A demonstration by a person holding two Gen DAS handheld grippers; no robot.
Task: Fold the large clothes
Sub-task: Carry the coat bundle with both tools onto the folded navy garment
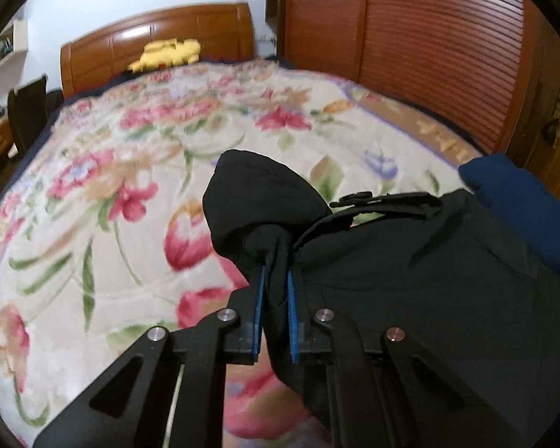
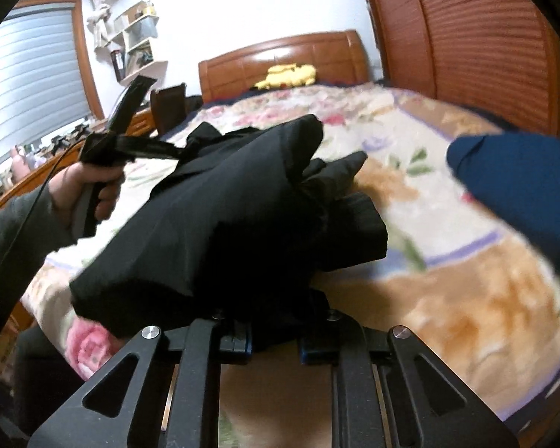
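Both grippers, L (image 1: 276, 272) & R (image 2: 274, 339), clamp black jacket (image 2: 220, 224) above bed (image 1: 130, 149).

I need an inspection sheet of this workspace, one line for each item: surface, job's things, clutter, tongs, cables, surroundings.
Surface: bed with floral blanket, mostly bare.
Job's things: black jacket, bunched, partly lifted off the blanket.
Clutter: blue garment at the right edge; yellow plush toy by the headboard.
Tongs: left tongs shut on a fold of the jacket; right tongs covered by jacket fabric, closure not clear.
Cables: thin black cable running from the left tool along the sleeve.
Surroundings: louvred wooden wardrobe, wall shelves, window blind, chair.
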